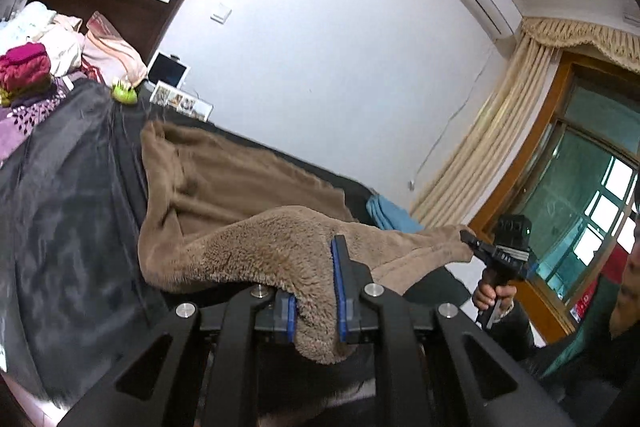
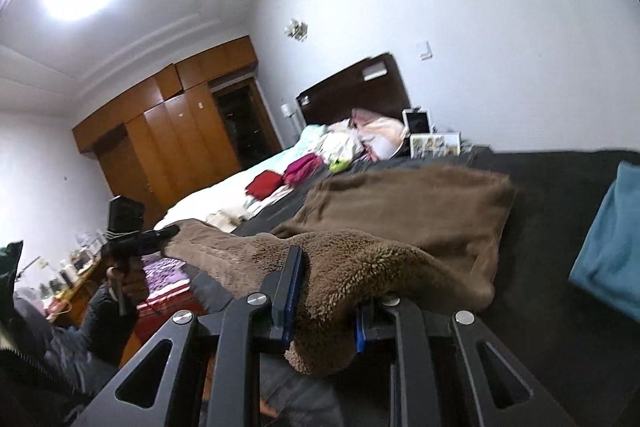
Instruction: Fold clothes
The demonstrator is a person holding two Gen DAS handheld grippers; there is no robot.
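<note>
A brown fleece garment (image 1: 240,187) lies on a dark cloth-covered surface (image 1: 72,195). My left gripper (image 1: 316,291) is shut on one thick fleece corner near the front edge, lifted off the surface. My right gripper (image 1: 466,237) shows at the right of the left wrist view, shut on the other corner. In the right wrist view the right gripper (image 2: 324,291) is shut on the brown fleece (image 2: 420,219), and the left gripper (image 2: 170,231) holds the far corner at the left. The front edge hangs stretched between both grippers.
A blue cloth (image 2: 608,247) lies on the dark surface to the right of the fleece. A bed (image 2: 256,171) with red and pink clothes stands behind. A green item (image 1: 125,91) and photo frames (image 1: 180,101) sit at the back. Window and curtains are at right.
</note>
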